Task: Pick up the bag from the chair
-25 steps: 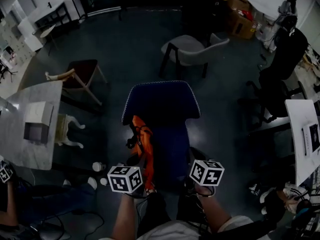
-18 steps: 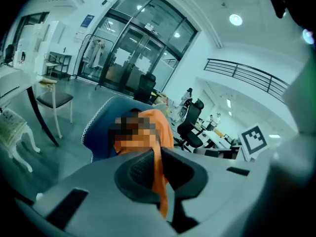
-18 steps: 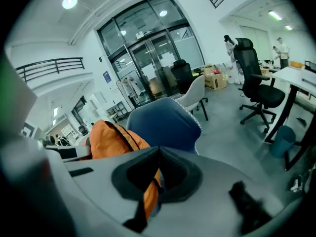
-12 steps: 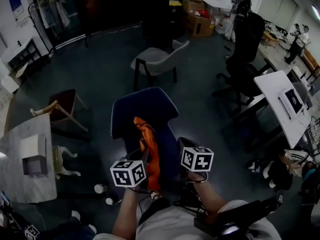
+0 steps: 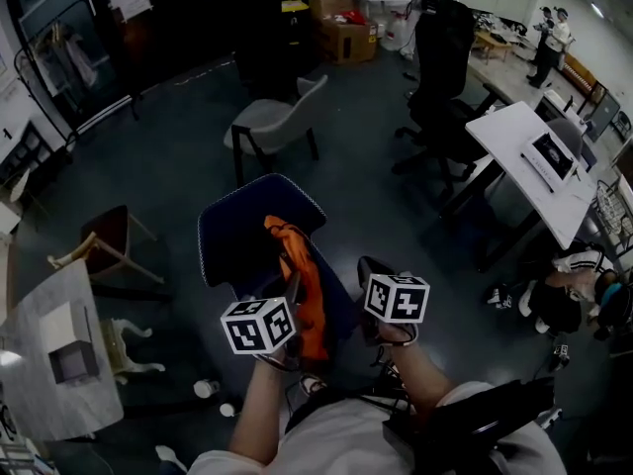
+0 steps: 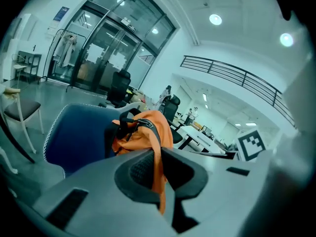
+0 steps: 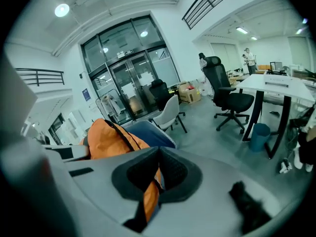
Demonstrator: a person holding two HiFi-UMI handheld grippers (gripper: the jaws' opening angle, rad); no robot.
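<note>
Dim open-plan office, dark floor, with a grey chair (image 5: 272,122), a black office chair (image 5: 440,43), cardboard boxes (image 5: 341,30) and a white desk (image 5: 529,156) well behind. Centre frame: blue chair (image 5: 237,240) with orange bag (image 5: 305,290) over its seat, slung between two hand-held tools. Pinched tight in the left gripper (image 6: 159,171): a strip of orange fabric running down through the closed pads, with the bag's bulk and black straps bunched just beyond, in front of the blue backrest. Pinched likewise in the right gripper (image 7: 155,177): another orange fold with a dark edge, jaws pressed together on it, the bag's body swelling to the left of the jaws. From the head view, both tools side by side near the seat's front edge, bag stretched between and ahead of them.

Grasp judged done, on both sides. Lift judged under way at most: fabric drawn out from both pinches, yet the far end of the bag seemingly over or against the seat, contact there impossible to confirm. Left to do, by this reading: raising the bag fully clear of the chair and carrying it away. Worth watching: thin fabric sliding out of either pinch, or a strap catching on the backrest.
</note>
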